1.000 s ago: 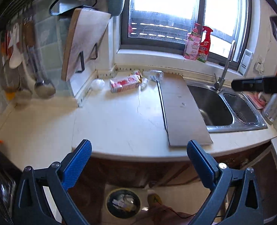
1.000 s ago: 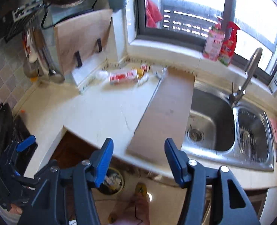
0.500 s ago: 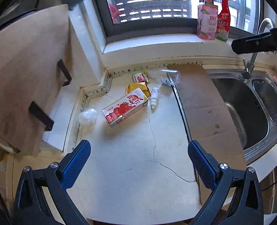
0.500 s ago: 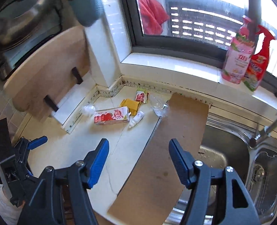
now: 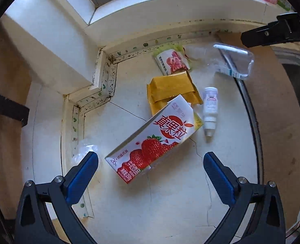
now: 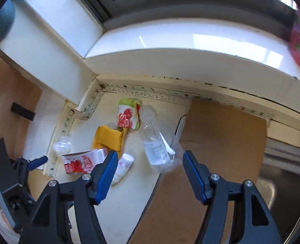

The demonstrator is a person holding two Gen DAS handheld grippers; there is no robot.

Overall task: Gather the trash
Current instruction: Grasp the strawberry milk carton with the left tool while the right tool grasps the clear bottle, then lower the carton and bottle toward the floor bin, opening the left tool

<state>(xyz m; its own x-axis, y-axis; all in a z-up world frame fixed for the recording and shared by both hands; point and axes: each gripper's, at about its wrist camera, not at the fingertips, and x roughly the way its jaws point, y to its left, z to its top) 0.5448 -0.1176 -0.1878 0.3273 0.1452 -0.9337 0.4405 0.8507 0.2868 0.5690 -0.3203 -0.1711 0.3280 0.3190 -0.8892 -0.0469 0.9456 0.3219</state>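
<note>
Trash lies in the counter's back corner. A strawberry milk carton [image 5: 154,142] lies flat just ahead of my open left gripper [image 5: 151,172]. Behind it are a yellow packet [image 5: 173,90], a red-and-green wrapper [image 5: 173,61], a small white bottle [image 5: 210,109] and a crumpled clear plastic bottle [image 5: 234,61]. My open right gripper [image 6: 148,169] hovers just before the clear bottle [image 6: 156,144]; the white bottle [image 6: 123,167] sits beside its left finger. The carton [image 6: 82,161], yellow packet [image 6: 109,138] and wrapper [image 6: 127,116] show there too. A crumpled clear film [image 5: 82,150] lies at left.
A brown board [image 6: 211,162] lies on the counter to the right, beside the steel sink [image 6: 288,183]. A wooden cutting board [image 5: 3,122] stands at the left. The tiled wall ledge [image 5: 101,77] and window sill [image 6: 190,38] close the corner. The left gripper shows in the right view [image 6: 36,161].
Both grippers have moved forward and down from the counter's front edge to the trash pile in the back corner. Both stay open and empty.
</note>
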